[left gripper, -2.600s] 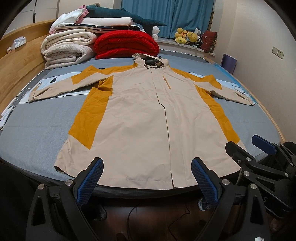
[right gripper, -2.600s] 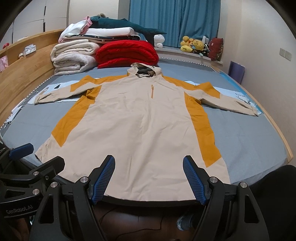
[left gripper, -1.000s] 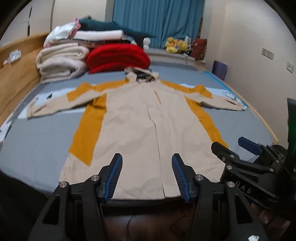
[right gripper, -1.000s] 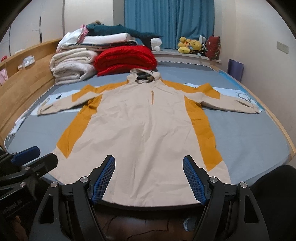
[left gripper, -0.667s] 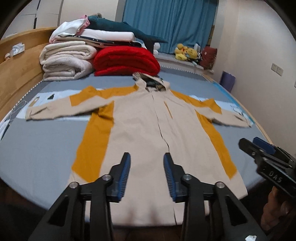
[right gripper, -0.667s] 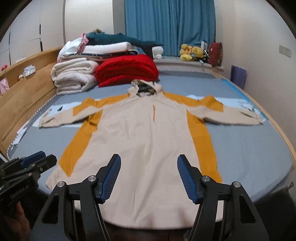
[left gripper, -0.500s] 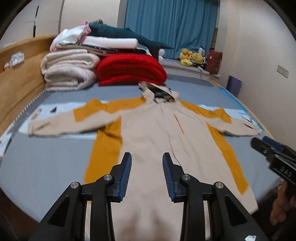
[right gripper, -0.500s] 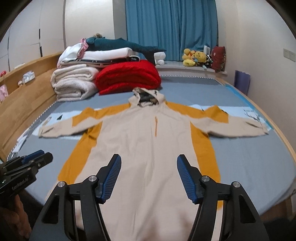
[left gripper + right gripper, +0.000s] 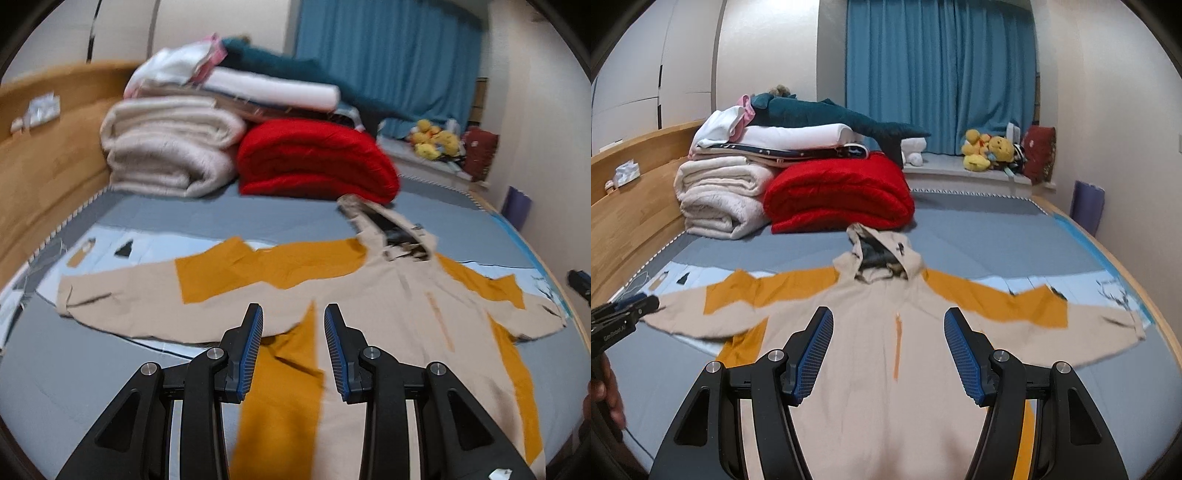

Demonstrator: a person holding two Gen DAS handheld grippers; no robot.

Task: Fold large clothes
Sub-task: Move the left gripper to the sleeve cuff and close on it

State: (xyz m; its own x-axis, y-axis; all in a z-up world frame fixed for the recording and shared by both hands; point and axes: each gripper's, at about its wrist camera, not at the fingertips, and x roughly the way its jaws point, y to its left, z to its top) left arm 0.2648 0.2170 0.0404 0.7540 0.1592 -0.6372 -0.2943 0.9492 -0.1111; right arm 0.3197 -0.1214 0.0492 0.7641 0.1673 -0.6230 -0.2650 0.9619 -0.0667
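a big coat (image 9: 857, 373) lies flat on the bed (image 9: 979, 236), front side up, with both sleeves spread out toward the bed's side edges. it is tan with orange patches on the shoulders and down the sides. its hood (image 9: 882, 254) points to the far end of the bed, close to a red blanket (image 9: 838, 195) that is folded there. next to the red one, at the far left corner by the wood board (image 9: 631, 199), sits a roll of white blankets (image 9: 720, 199) with more folded things on top. a blue curtain (image 9: 938, 74) hangs behind the bed, and yellow toys (image 9: 988, 149) sit on the ledge under it.

the left gripper (image 9: 293, 349) hangs over the coat's left side, near where the left sleeve (image 9: 155, 299) meets the body. its two blue pads are a small way apart and hold nothing. this view is a bit blurry.

the right gripper (image 9: 888, 354) hangs over the middle of the coat, above the orange zip (image 9: 897, 347). its pads are wide apart and hold nothing. i cannot tell if either tool touches the cloth.
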